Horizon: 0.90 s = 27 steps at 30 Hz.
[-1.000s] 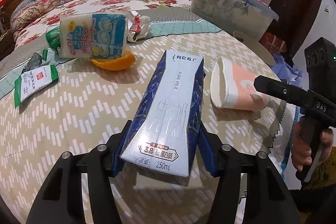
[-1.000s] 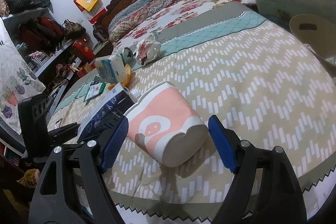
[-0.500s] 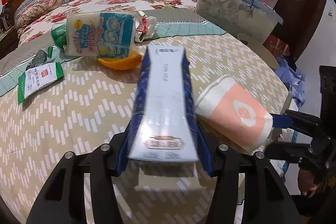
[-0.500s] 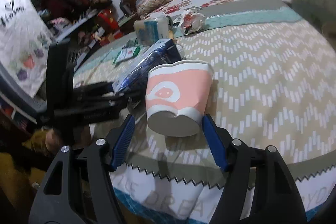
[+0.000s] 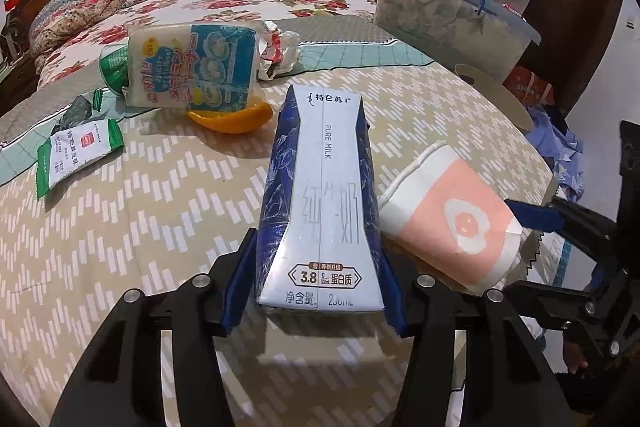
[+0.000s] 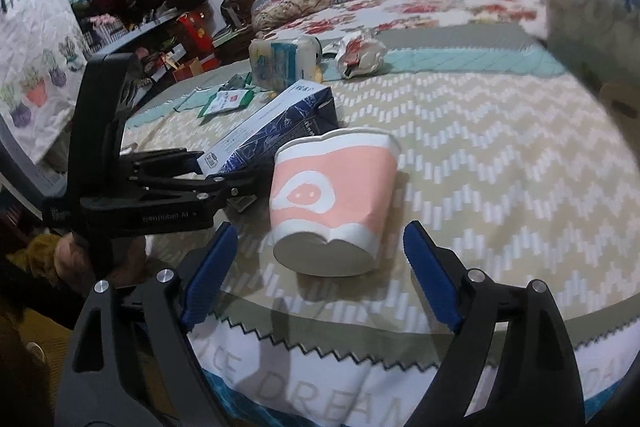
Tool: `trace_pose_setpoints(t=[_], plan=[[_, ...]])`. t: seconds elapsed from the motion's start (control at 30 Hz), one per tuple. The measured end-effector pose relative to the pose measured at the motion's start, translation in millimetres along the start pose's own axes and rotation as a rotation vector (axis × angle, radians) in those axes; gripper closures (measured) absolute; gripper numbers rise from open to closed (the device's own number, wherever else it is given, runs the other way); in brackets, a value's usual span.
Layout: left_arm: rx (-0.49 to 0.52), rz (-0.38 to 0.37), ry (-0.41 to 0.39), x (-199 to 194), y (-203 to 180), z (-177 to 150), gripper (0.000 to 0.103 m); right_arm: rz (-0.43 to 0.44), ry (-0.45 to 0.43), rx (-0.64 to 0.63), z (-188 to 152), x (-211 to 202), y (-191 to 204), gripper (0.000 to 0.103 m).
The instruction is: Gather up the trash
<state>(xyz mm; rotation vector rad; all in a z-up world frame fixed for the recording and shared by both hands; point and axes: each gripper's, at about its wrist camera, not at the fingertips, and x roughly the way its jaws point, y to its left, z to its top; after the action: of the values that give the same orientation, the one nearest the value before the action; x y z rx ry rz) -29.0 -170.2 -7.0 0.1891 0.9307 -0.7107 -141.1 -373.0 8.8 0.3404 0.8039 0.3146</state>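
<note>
My left gripper (image 5: 316, 291) is shut on a blue and white milk carton (image 5: 320, 203), its far end pointing away over the round table (image 5: 120, 227). The carton also shows in the right wrist view (image 6: 276, 123). A pink and white paper cup (image 6: 332, 203) lies tilted beside the carton, base towards my right gripper (image 6: 316, 267). The right gripper's blue pads (image 6: 208, 275) stand wide on either side of the cup base, not touching it. In the left wrist view the cup (image 5: 448, 223) leans against the carton.
A snack bag (image 5: 192, 67), an orange peel (image 5: 232, 119), a green can (image 5: 114, 67), crumpled wrapper (image 5: 280, 51) and green-white sachet (image 5: 76, 155) lie on the table's far side. Plastic storage boxes (image 5: 448, 19) stand at the right. A bed lies behind.
The right gripper's pads have spread away from the cup, which was between them and tilted up. The left gripper with the carton has shifted slightly.
</note>
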Motion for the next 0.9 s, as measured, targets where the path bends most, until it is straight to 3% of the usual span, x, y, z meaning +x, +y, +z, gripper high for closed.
trace_pose_setpoints(t=[0.23,0.33,0.57,0.7,0.77,0.9], plan=[[-0.002,0.001,-0.002,0.2,-0.3,0.2,0.051,0.148,-0.023,0.275,13.8,-2.2,-48.5,0.019],[0.001,0.005,-0.002,0.0,-1.3,-0.7,0.051,0.155,-0.006,0.344,18.0,8.0,-64.1,0.023],[0.005,0.012,-0.002,1.1,-4.3,-0.4,0.051,0.157,0.037,0.285,22.2,31.0,-44.8,0.028],[0.01,0.02,-0.001,2.3,-7.0,-0.1,0.052,0.164,0.059,0.254,19.1,38.2,-32.6,0.043],[0.01,0.02,-0.001,2.7,-7.9,-0.1,0.054,0.166,0.064,0.266,17.0,38.1,-31.1,0.046],[0.009,0.02,-0.001,3.1,-8.8,0.2,0.054,0.199,0.067,0.33,15.6,36.9,-37.3,0.06]])
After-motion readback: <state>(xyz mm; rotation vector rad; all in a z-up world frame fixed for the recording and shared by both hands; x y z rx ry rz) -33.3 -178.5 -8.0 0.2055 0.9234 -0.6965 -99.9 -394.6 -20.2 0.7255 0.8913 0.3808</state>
